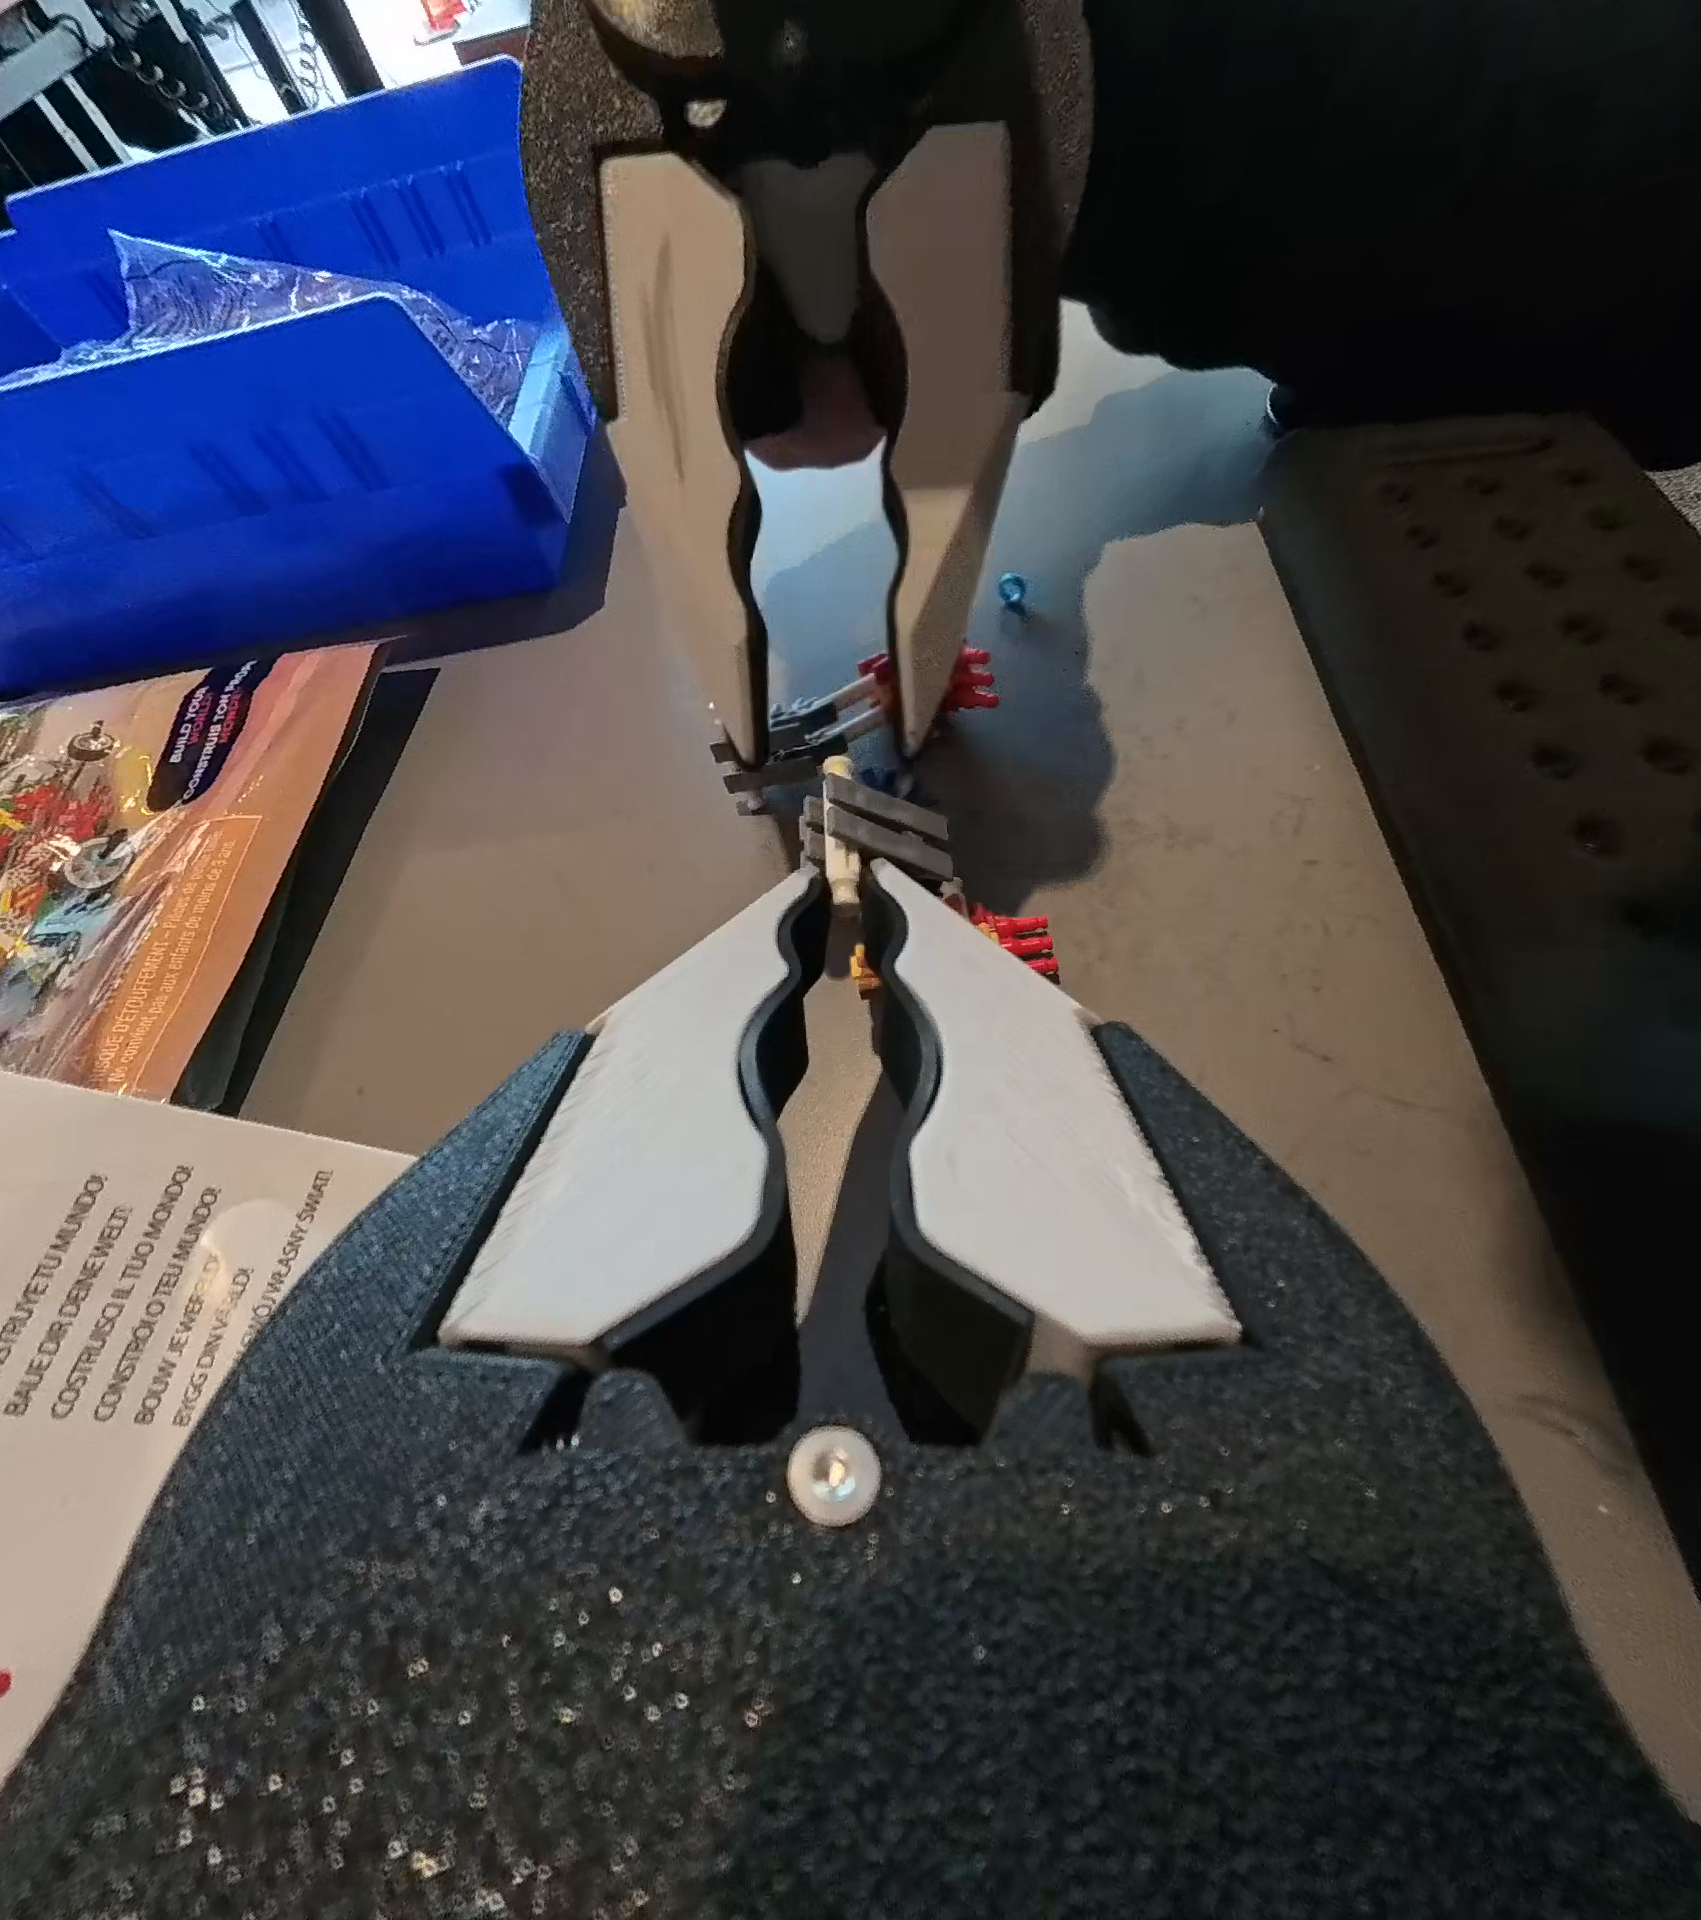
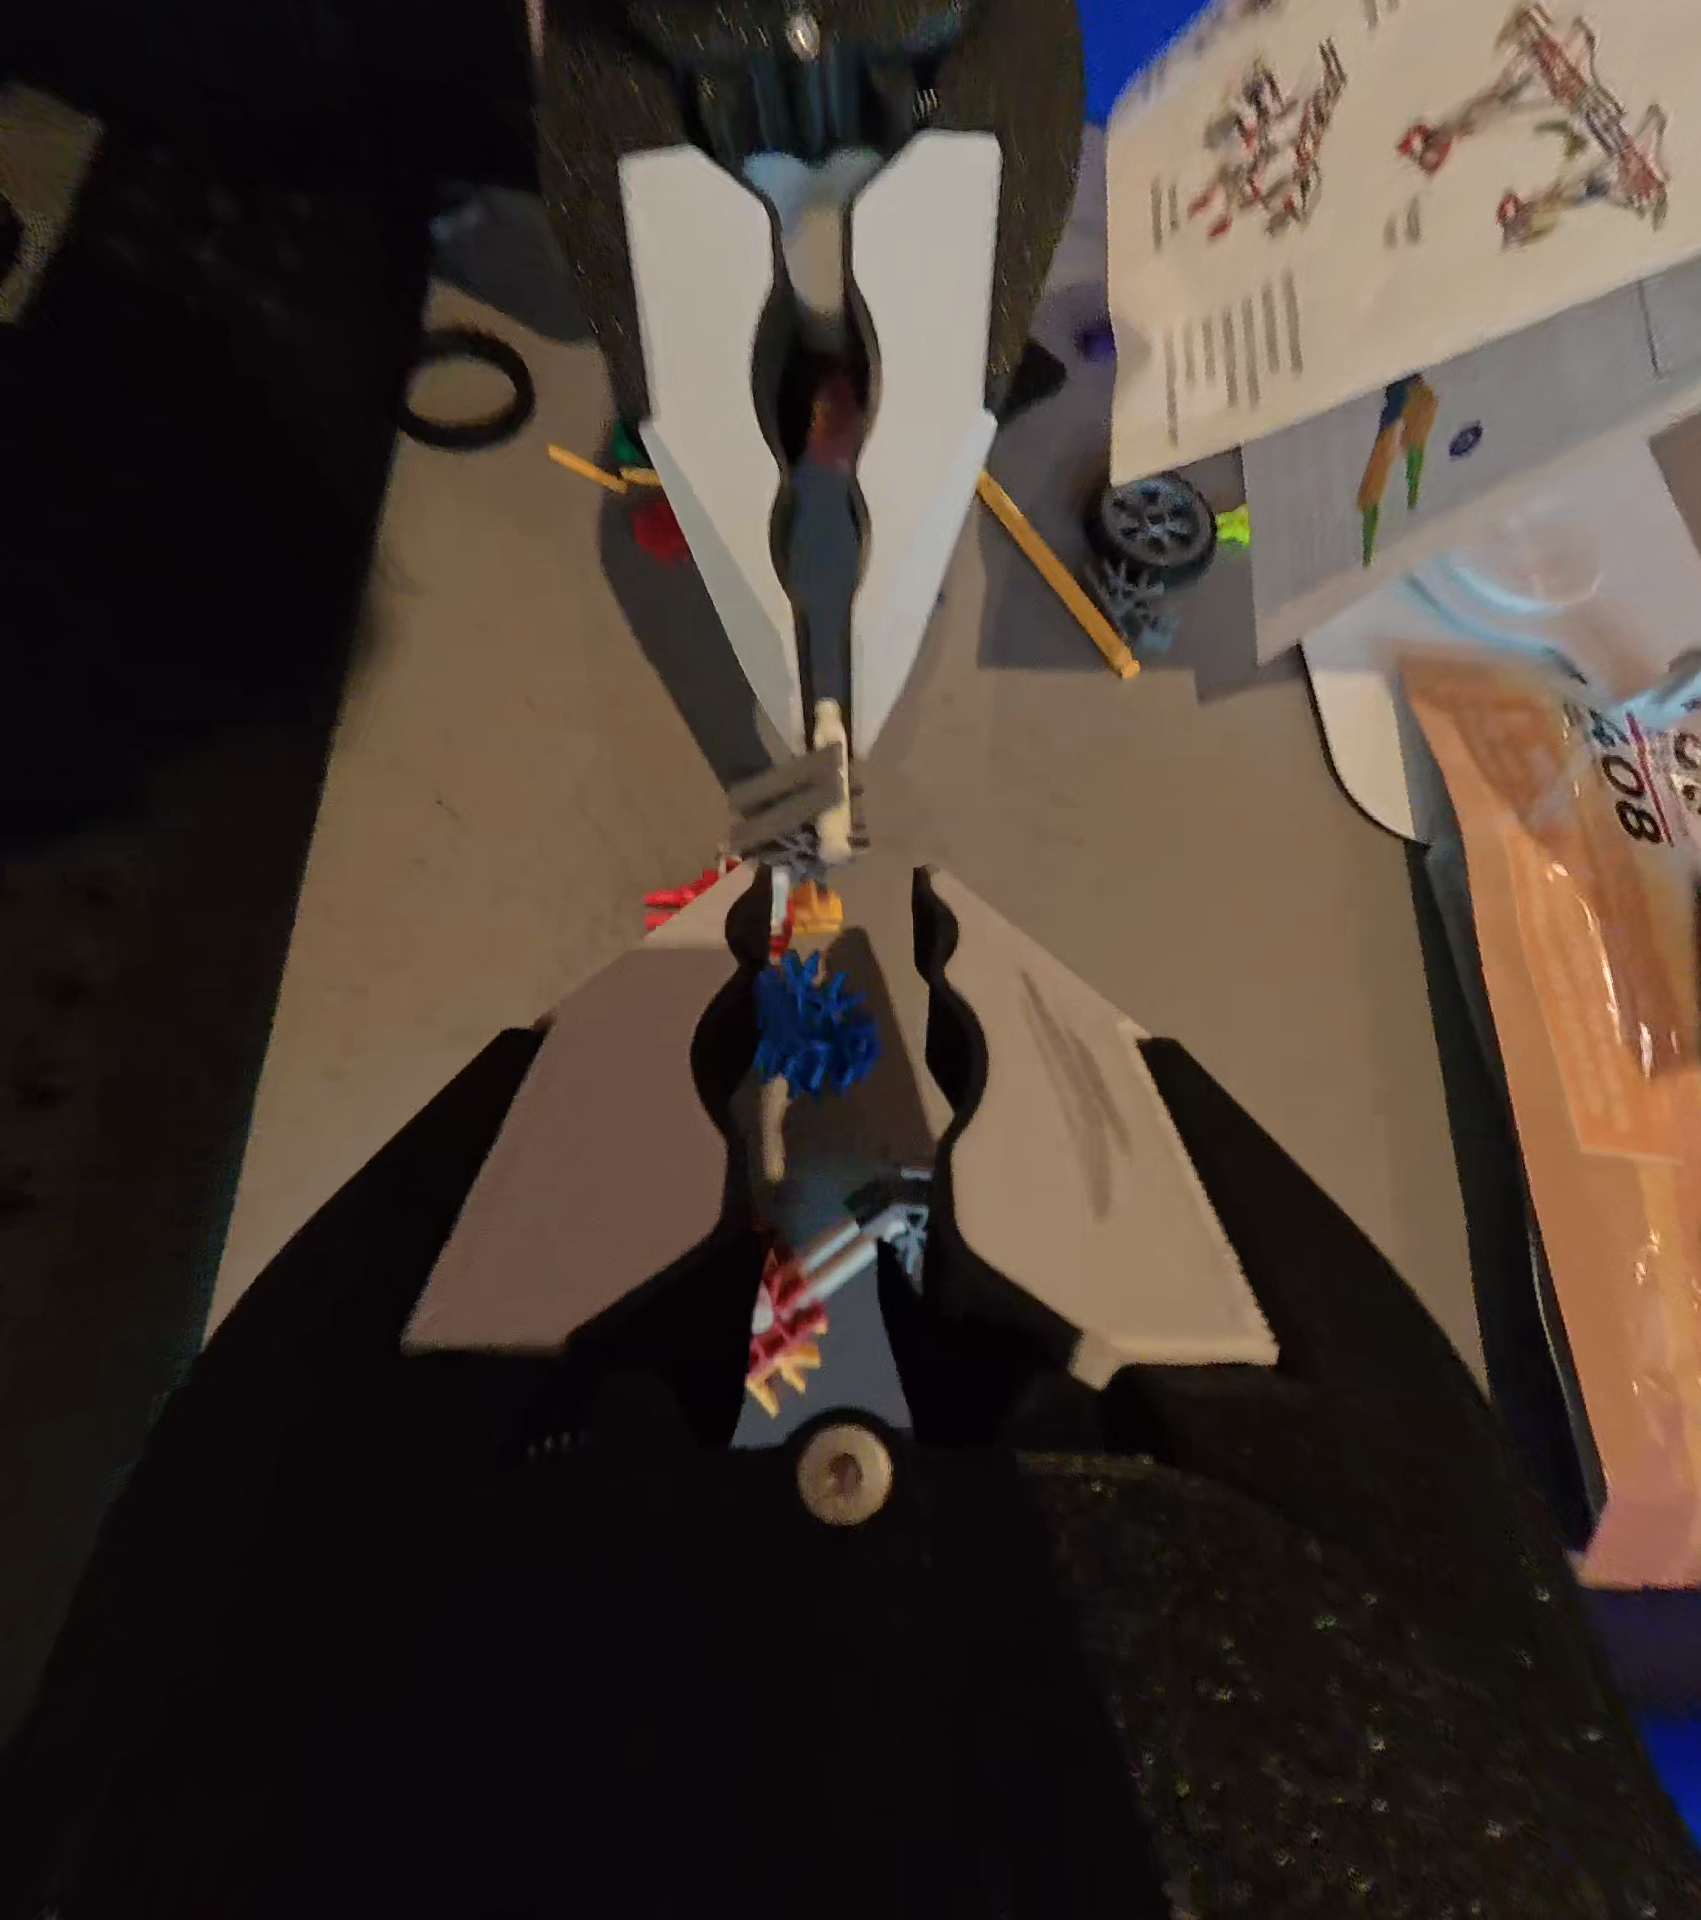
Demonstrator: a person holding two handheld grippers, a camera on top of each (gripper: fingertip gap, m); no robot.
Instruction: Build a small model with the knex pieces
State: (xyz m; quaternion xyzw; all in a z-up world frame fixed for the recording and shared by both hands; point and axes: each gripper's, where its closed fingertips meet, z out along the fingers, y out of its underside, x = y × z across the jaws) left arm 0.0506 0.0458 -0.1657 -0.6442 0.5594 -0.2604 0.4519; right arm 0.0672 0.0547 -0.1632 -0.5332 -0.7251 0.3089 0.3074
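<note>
Between the two sets of tips, low over the table (image 1: 1189, 831), sits the build (image 1: 877, 821): grey slats, red and blue connectors and a white rod (image 1: 841, 868) poking toward my left side. My left gripper (image 1: 841, 883) is pressed together on that rod, right at its tips. My right gripper (image 1: 830, 748) comes in from the opposite side with its fingers spread, straddling the far end of the build; I cannot tell whether either tip presses on it.

To hold this well, I judge the left pinch should keep square on the rod, since so thin a piece would twist out of a skewed grip. The right fingers want to be level with the build and centred over it, so neither tip snags a slat or a connector.

My left view shows the grey slats edge-on and the right tips landing either side of them. It alone shows the blue bin (image 1: 202, 499), the small blue piece (image 1: 1012, 592) and the dotted black pad (image 1: 1552, 675). My right view, darker and blurred, looks down its own fingers onto the blue connector (image 2: 810, 1039) and red pieces lying between them. It alone shows the wheel (image 2: 1158, 525), the yellow stick (image 2: 1054, 571) and the black ring (image 2: 461, 390) behind the left gripper
</note>
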